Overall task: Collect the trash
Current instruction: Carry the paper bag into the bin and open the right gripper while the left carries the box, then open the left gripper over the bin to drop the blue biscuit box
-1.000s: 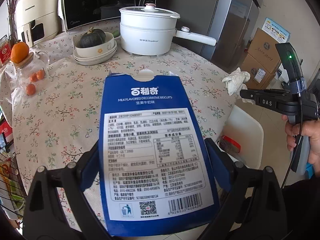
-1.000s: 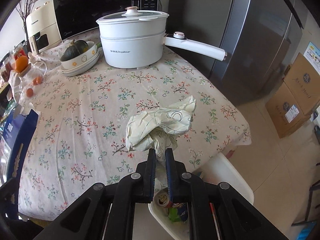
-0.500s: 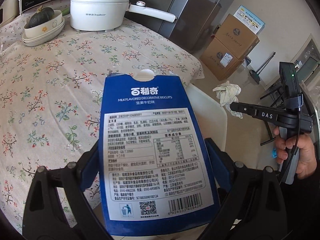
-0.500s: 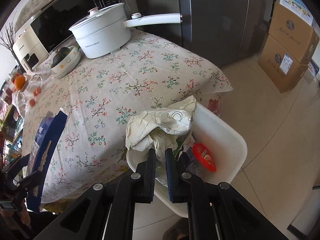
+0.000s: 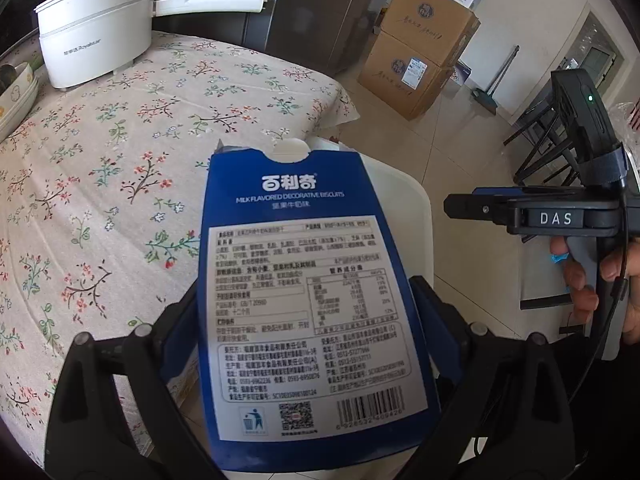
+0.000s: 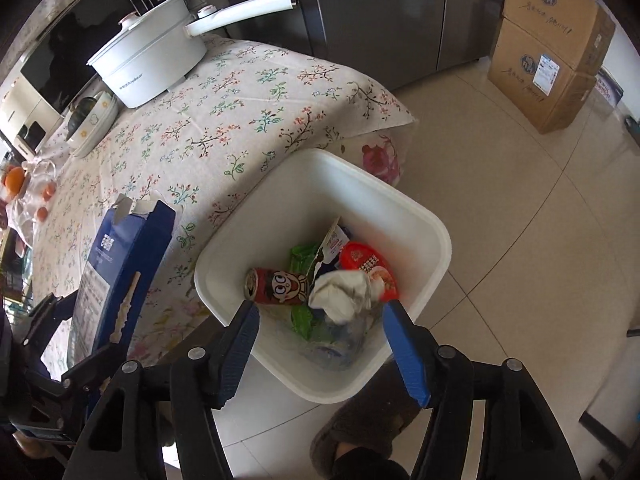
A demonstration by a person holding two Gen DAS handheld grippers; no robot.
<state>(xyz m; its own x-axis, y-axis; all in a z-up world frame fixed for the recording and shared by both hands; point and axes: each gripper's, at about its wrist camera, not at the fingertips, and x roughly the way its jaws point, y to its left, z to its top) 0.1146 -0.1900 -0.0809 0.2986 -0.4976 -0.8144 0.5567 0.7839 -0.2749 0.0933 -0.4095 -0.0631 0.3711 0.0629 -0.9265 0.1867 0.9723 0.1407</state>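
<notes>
In the right wrist view, the jaws of the right hand-held gripper [image 6: 320, 320] are being opened above the white rectangular plastic bin [image 6: 424, 224], and nothing is being held between them. The crumpled pale paper wrapper [image 6: 340, 292] is lying inside the bin, on top of a red drink can with a cartoon face [image 6: 276, 286], green packaging [image 6: 304, 256] and a red-lidded cup [image 6: 368, 266]. The bin is standing on the tiled floor [image 6: 520, 240], just beside the edge of the tabletop covered by a floral cloth [image 6: 224, 120]. In the left wrist view, the flat blue cardboard biscuit box [image 5: 312, 300] is being clamped by the left hand-held gripper [image 5: 308, 320] and is being held partly over the bin's rim. Farther back on the tabletop, a white electric pot with a long handle [image 5: 96, 44] is standing.
</notes>
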